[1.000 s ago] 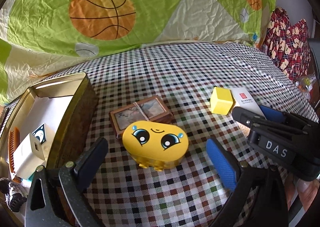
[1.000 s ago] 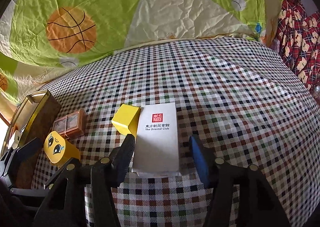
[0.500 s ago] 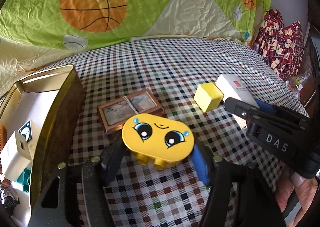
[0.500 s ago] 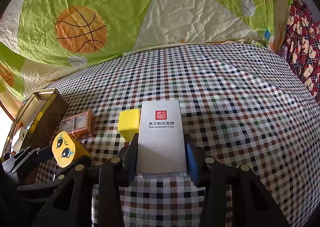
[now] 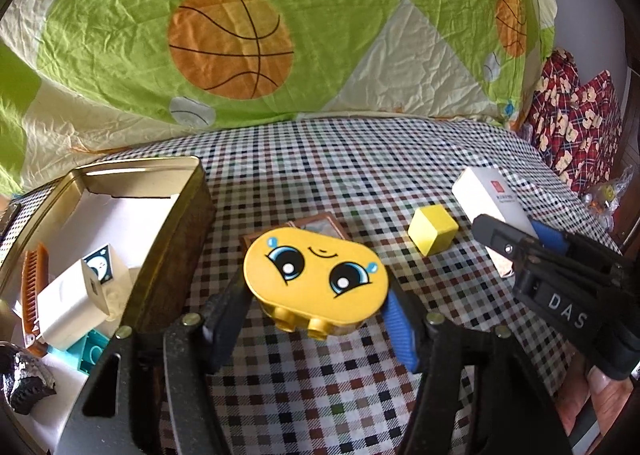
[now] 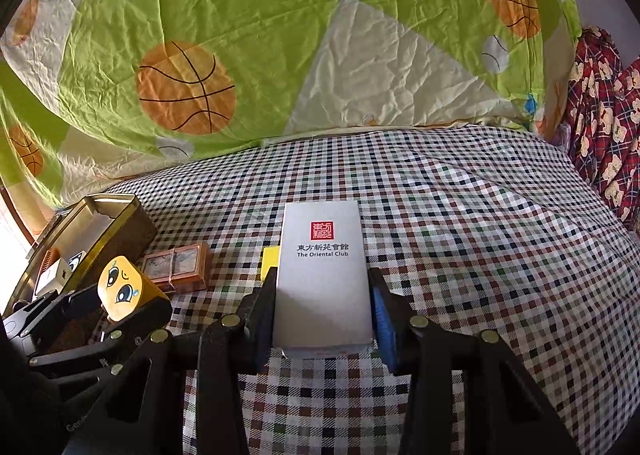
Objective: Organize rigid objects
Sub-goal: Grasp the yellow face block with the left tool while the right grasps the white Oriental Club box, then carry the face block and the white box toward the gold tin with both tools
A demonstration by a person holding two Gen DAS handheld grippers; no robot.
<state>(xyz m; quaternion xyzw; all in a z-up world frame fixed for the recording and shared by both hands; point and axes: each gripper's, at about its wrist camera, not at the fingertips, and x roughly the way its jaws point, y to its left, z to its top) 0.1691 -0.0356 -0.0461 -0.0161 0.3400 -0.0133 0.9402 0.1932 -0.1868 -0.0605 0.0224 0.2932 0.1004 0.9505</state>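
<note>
Now left gripper (image 5: pixel 316 315) clamps face block (image 5: pixel 316 279); right gripper (image 6: pixel 322 319) clamps box (image 6: pixel 322 275)

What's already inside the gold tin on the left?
In the gold tin: a white cube with a blue face sticker, an orange comb, a teal brick and white paper lining. The near end is hidden by the left gripper.

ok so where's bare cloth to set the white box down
Free: the checked cloth right of the white box, and behind it toward the quilt. Crowded: left, by the yellow cube, card pack and tin.
</note>
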